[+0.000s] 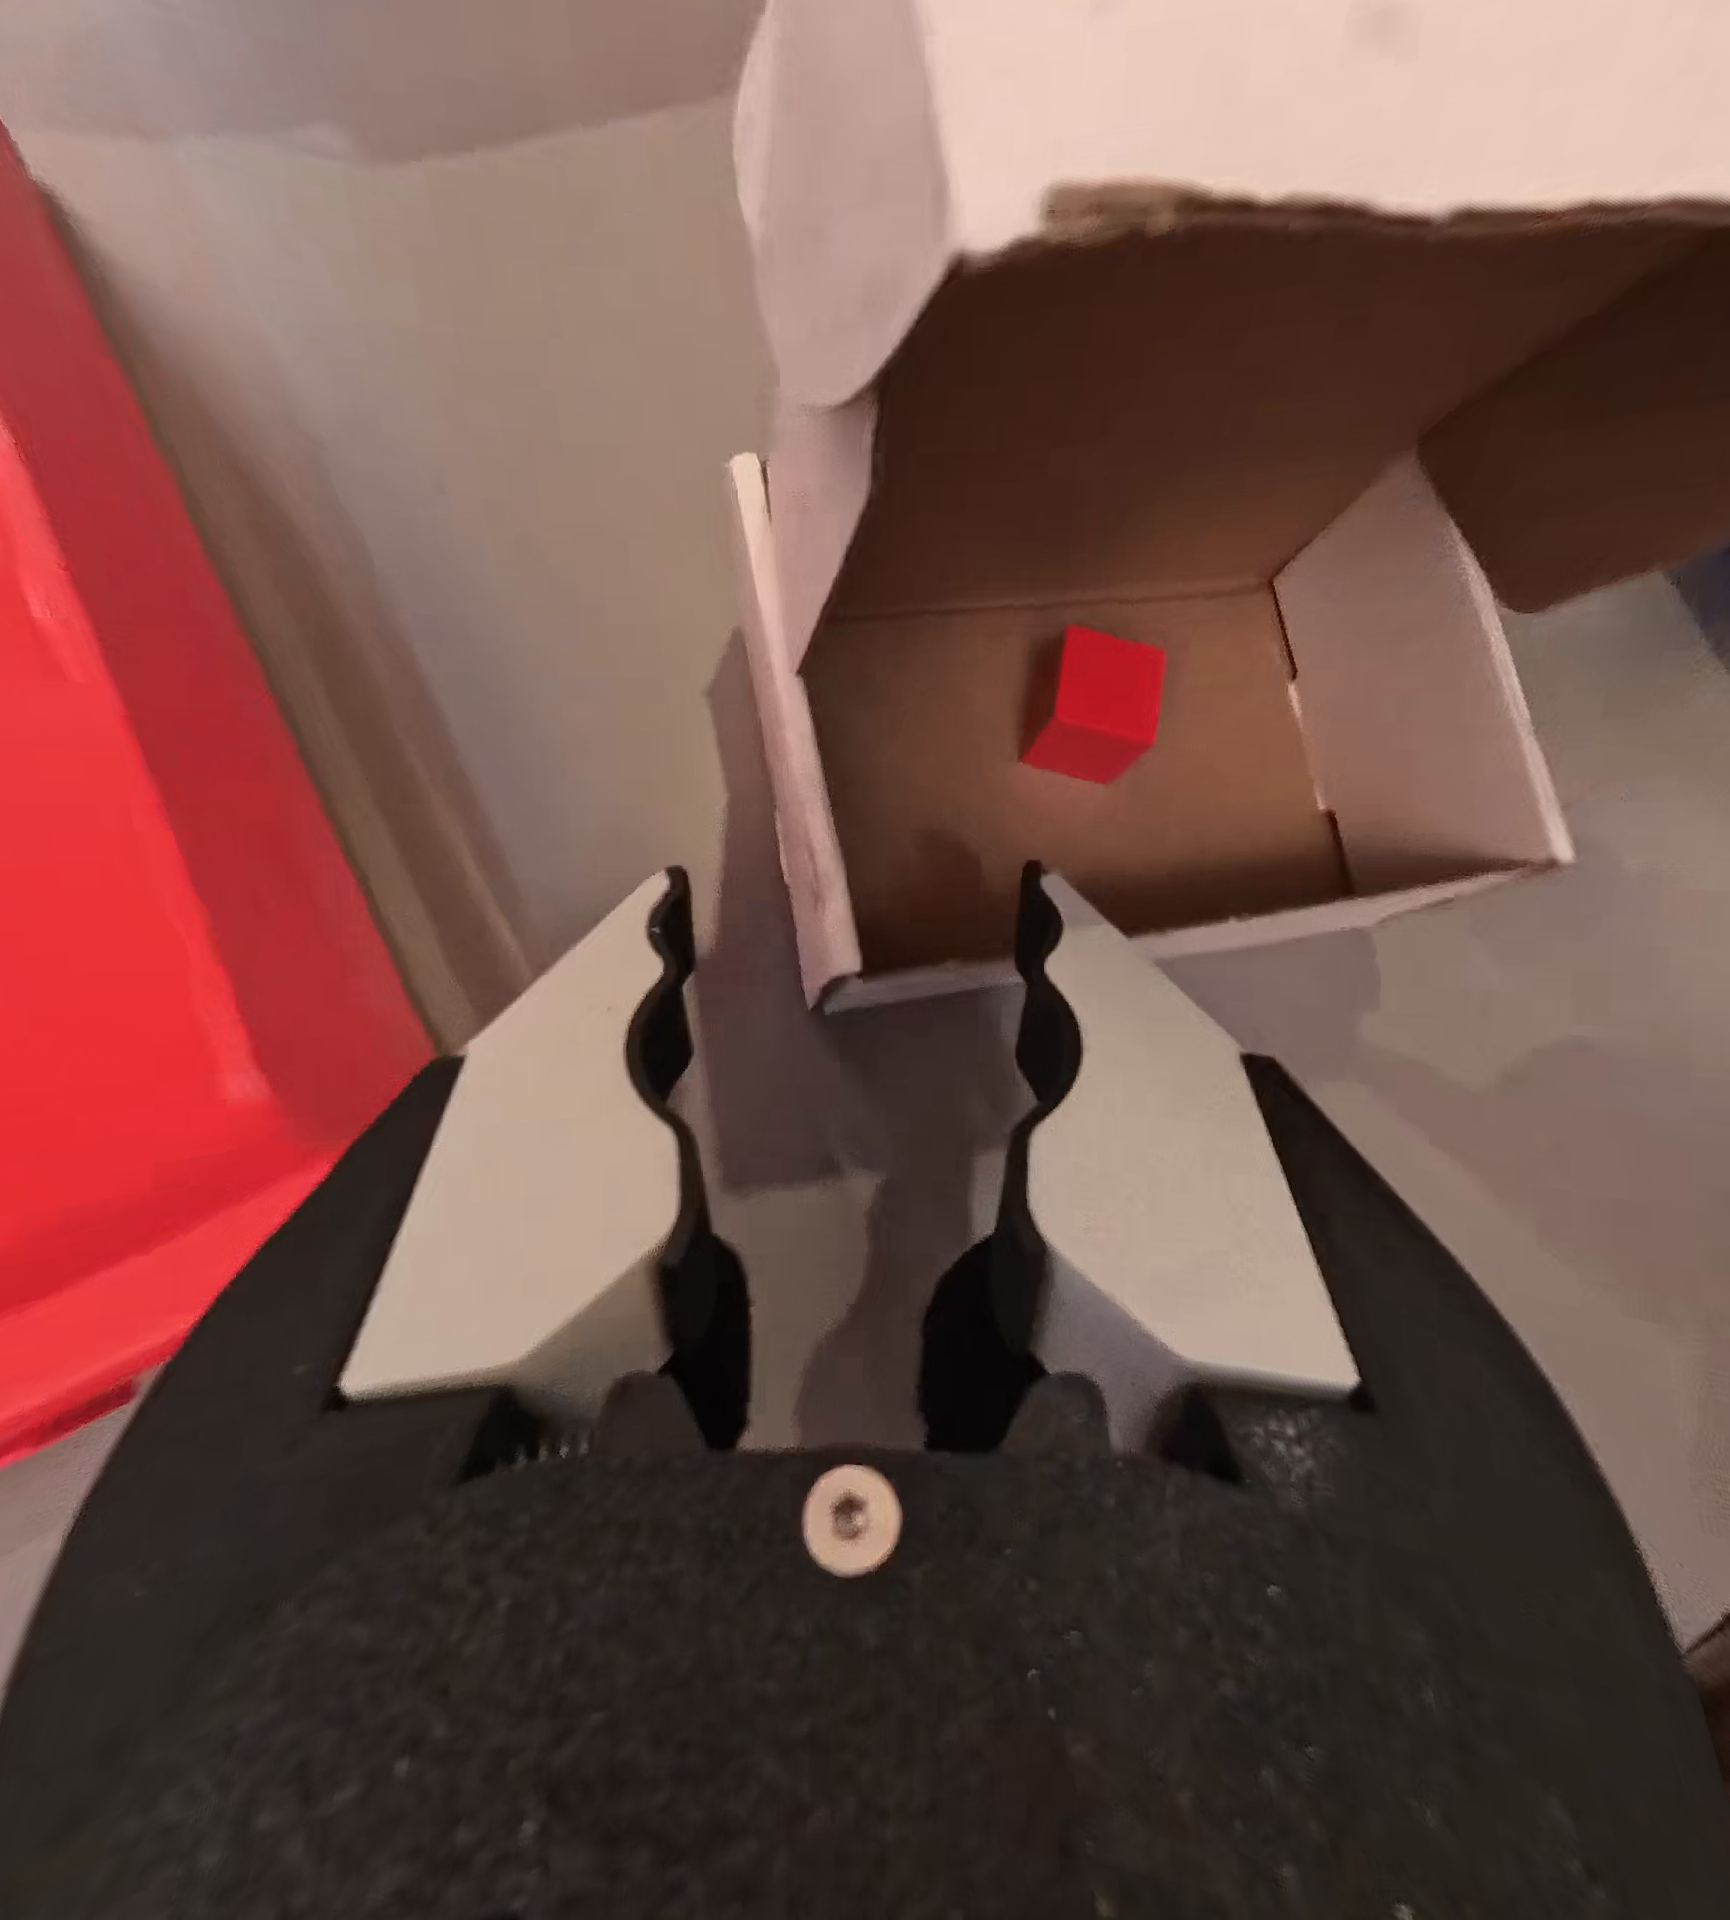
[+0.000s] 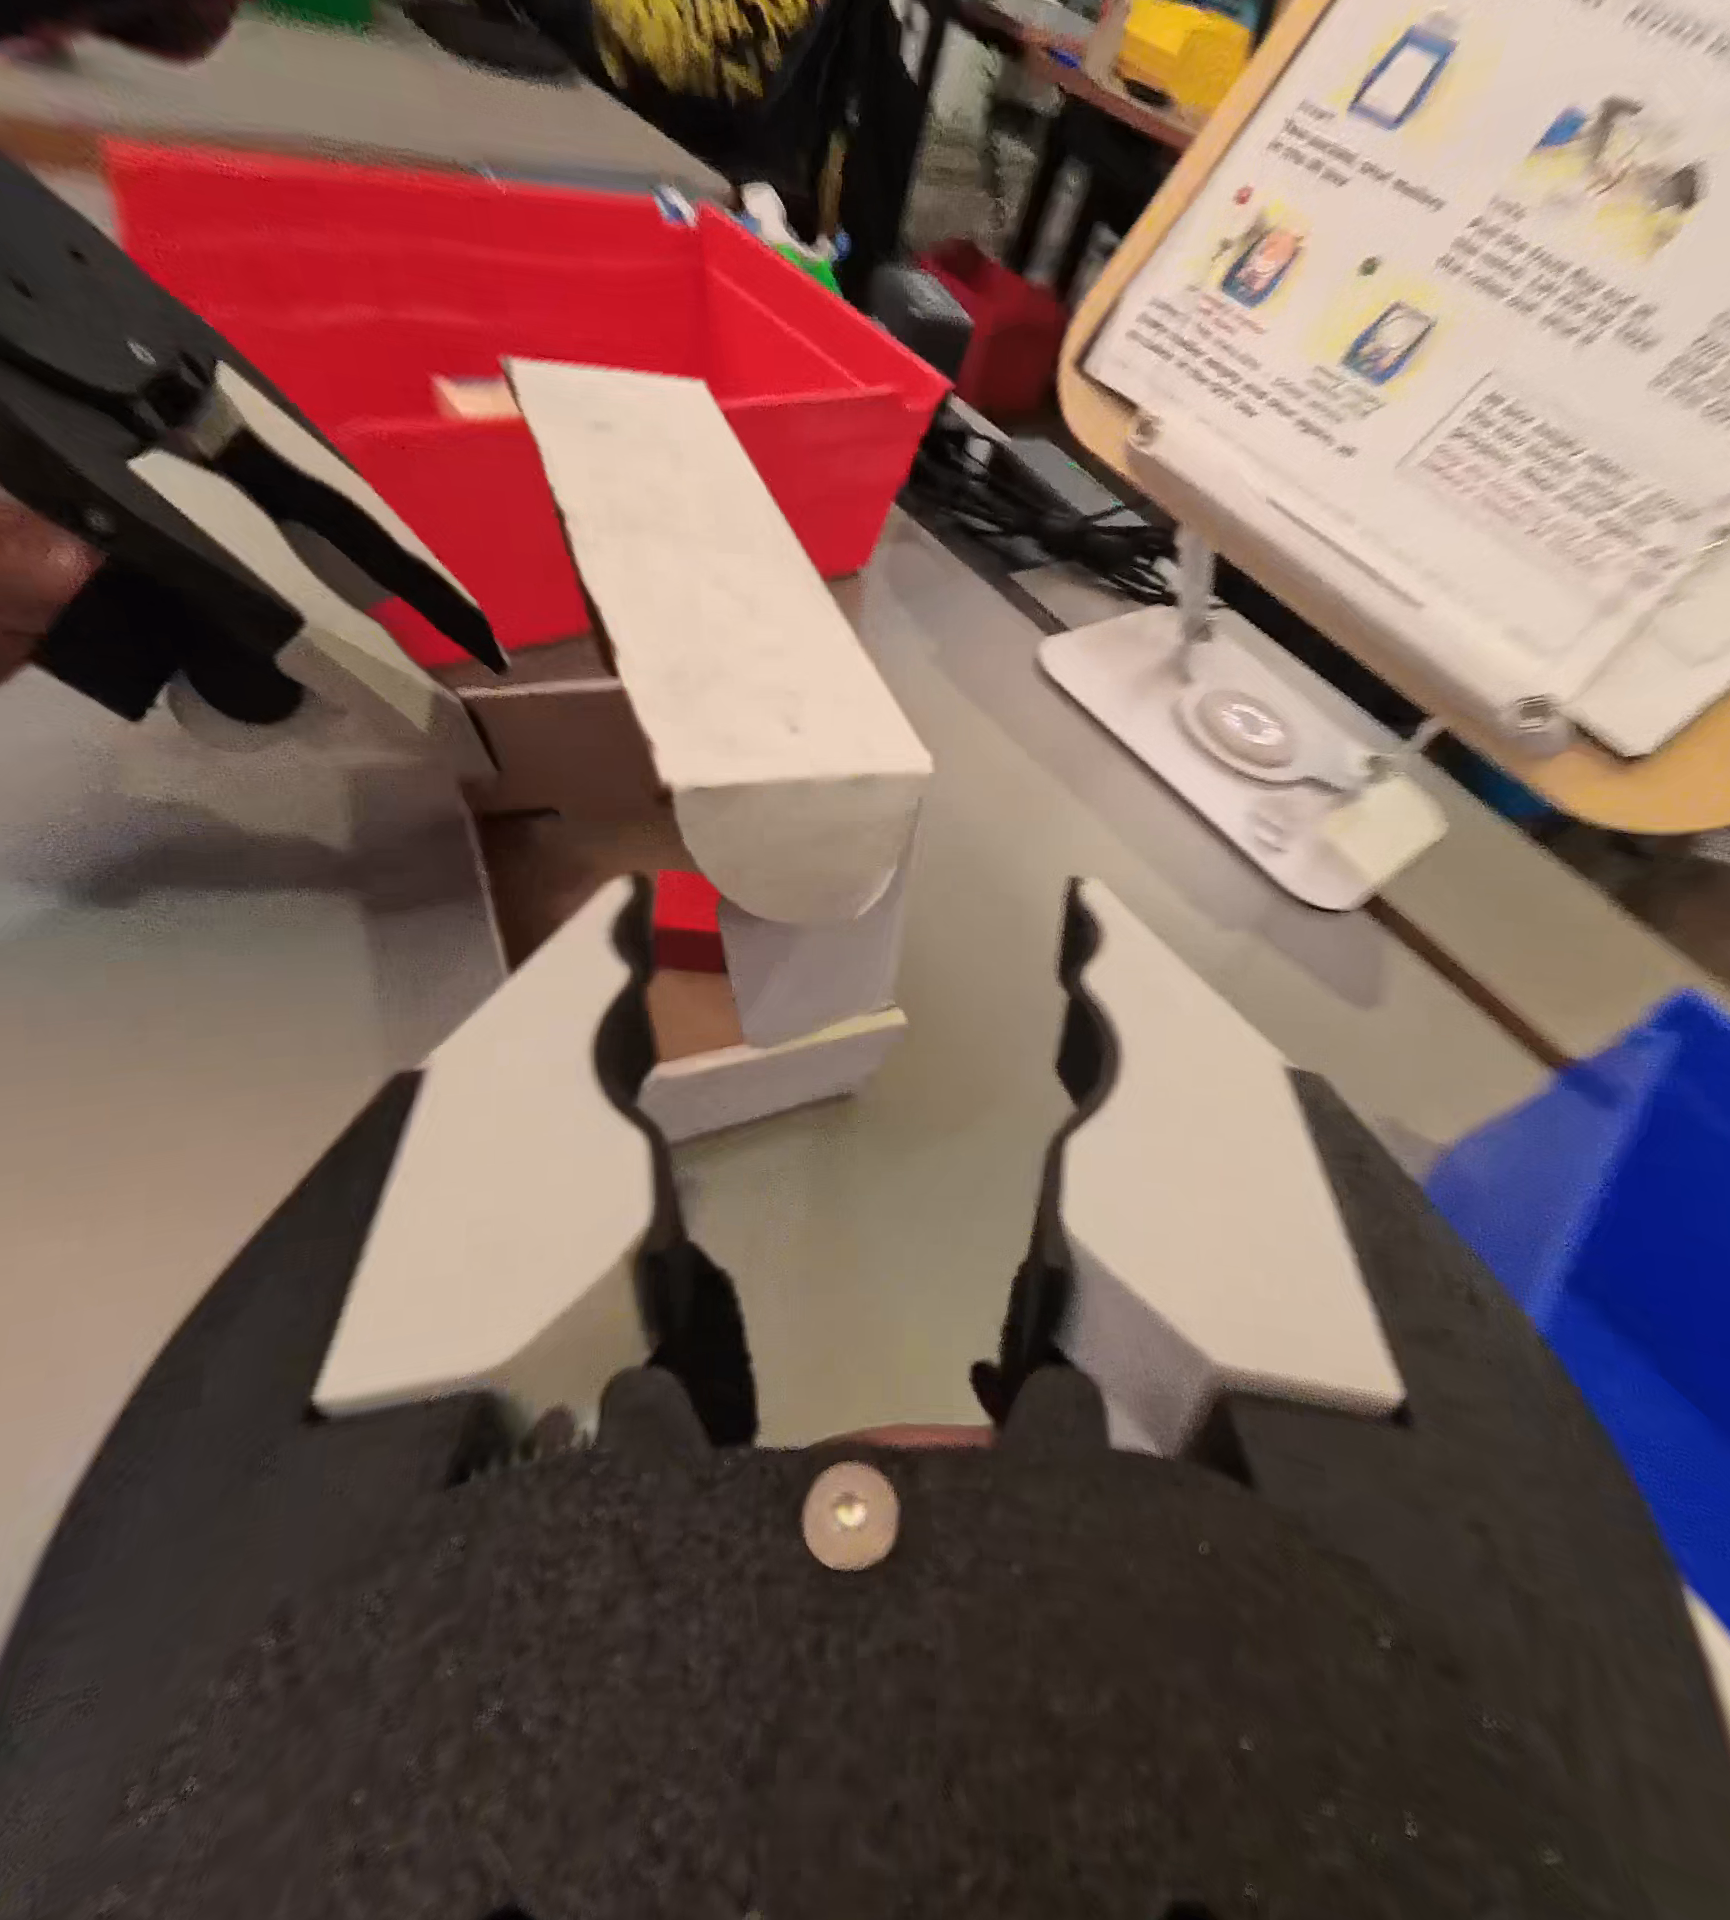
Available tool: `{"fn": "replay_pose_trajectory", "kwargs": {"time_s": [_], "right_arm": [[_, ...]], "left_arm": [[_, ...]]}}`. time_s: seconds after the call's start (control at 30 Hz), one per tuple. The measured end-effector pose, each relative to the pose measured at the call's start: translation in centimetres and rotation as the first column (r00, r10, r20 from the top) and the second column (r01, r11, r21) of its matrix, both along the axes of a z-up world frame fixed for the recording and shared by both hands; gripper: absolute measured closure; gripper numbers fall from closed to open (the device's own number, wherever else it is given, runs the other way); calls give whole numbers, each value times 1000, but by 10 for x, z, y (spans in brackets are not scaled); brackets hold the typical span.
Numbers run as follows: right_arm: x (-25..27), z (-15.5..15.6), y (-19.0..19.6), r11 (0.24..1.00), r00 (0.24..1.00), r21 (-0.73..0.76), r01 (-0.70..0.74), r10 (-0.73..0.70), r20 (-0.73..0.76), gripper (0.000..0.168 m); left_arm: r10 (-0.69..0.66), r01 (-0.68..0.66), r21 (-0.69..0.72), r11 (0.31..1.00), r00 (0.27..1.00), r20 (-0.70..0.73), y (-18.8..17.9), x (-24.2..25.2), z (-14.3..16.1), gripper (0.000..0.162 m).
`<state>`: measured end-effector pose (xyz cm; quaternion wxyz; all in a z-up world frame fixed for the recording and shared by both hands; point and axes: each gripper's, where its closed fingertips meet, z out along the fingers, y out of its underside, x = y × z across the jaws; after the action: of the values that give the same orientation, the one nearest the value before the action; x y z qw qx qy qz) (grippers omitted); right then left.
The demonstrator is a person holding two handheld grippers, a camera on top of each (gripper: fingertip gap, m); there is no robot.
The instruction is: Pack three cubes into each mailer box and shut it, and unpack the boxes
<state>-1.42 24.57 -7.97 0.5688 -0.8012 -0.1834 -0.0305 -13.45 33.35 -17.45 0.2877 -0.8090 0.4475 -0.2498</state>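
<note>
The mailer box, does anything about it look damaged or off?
Yes. The mailer box has a ragged, torn-looking edge along its raised lid, brown cardboard showing through. Inside lies only one red cube. Both grippers' jaws are open and empty.

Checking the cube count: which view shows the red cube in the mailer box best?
The left wrist view: it looks into the open mailer box at the whole red cube. The right wrist view shows only a sliver.
</note>
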Motion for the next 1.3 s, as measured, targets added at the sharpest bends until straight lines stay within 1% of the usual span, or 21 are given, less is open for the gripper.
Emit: {"fn": "replay_pose_trajectory", "kwargs": {"time_s": [0.07,0.1,0.13,0.17,0.23,0.3,0.33,0.37,0.4,0.5,0.57,0.6,0.67,0.77,0.87,1.0,1.07,1.13,1.17,1.23,1.3], "right_arm": [[-12,4,-3,1000,992,-26,18,-15,122,113],[-20,5,-1,999,981,-25,25,-20,191,120],[-25,7,2,999,960,-12,45,-40,277,123],[-25,10,6,996,922,19,91,-92,376,130],[-30,16,15,989,821,90,119,-149,551,146],[-29,37,22,963,663,233,138,-264,700,162],[-28,42,27,961,584,248,119,-270,766,164],[-24,45,35,966,541,223,128,-257,801,165],[-17,44,43,976,565,166,144,-219,796,166],[25,33,70,964,765,-110,243,-121,633,166],[57,7,85,899,875,-337,280,-95,474,165],[70,-11,88,844,905,-453,288,-85,417,166],[84,-45,91,754,931,-594,279,-60,361,166],[94,-86,83,617,932,-725,306,-39,360,164],[93,-92,84,585,959,-764,273,-97,268,164],[93,-111,71,490,977,-846,208,-149,154,163],[93,-112,71,494,979,-852,174,-178,97,162],[95,-102,77,548,975,-820,164,-217,50,161],[93,-93,81,583,973,-799,148,-231,11,150],[90,-69,86,653,967,-748,120,-247,-61,120],[90,-33,88,747,963,-654,124,-250,-104,106]], "left_arm": [[27,-28,-22,999,1000,-8,2,6,-9,111],[34,-35,-27,999,999,-27,3,7,-16,119],[32,-33,-27,999,999,-39,3,8,-21,133],[34,-34,-21,999,999,-24,3,9,-21,139],[51,-51,-27,998,999,-19,5,8,-21,146],[45,-45,-11,999,998,-36,7,6,-20,156],[35,-36,-6,999,999,-42,6,5,-20,156],[31,-31,-2,1000,999,-45,7,4,-20,157],[26,-26,1,1000,998,-50,7,4,-20,157],[23,-23,-5,1000,999,-46,7,4,-20,157],[25,-24,7,1000,999,-45,7,4,-20,157],[26,-26,17,1000,999,-47,7,4,-20,157],[29,-27,40,999,998,-55,6,4,-20,157],[33,-27,84,996,997,-67,6,4,-19,158],[36,-31,80,996,998,-58,6,4,-19,158],[42,-39,66,997,998,-43,9,5,-19,158],[42,-39,68,997,998,-44,8,5,-19,158],[44,-40,67,997,998,-47,8,5,-19,158],[45,-41,67,997,998,-46,8,5,-18,158],[46,-43,60,997,998,-42,9,5,-19,158],[46,-44,53,998,998,-39,9,5,-19,158]]}}
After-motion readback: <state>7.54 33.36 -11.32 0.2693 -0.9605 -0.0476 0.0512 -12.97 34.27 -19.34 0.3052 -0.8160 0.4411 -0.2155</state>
